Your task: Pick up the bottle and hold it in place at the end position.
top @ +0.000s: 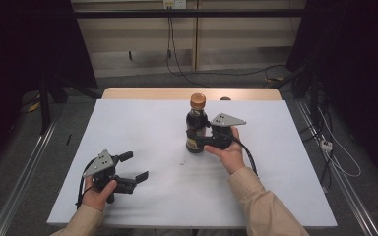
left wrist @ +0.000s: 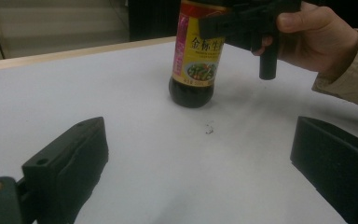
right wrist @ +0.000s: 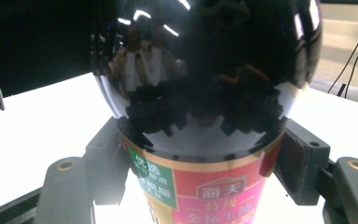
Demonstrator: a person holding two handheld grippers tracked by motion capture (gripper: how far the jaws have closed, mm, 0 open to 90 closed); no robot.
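Gripping the soy sauce bottle (top: 196, 125) around its labelled waist, the right gripper (top: 203, 133) clamps it upright at the table's (top: 142, 128) twelve o'clock. The glossy, dark, liquid-filled bottle looks heavy and slippery; the straight label band seems the surest hold. At seven o'clock, the left gripper (top: 134, 166) rests spread apart, empty.

One bottle (top: 196, 125), one table (top: 142, 123), two tongs: left tongs (top: 134, 167), right tongs (top: 200, 132)
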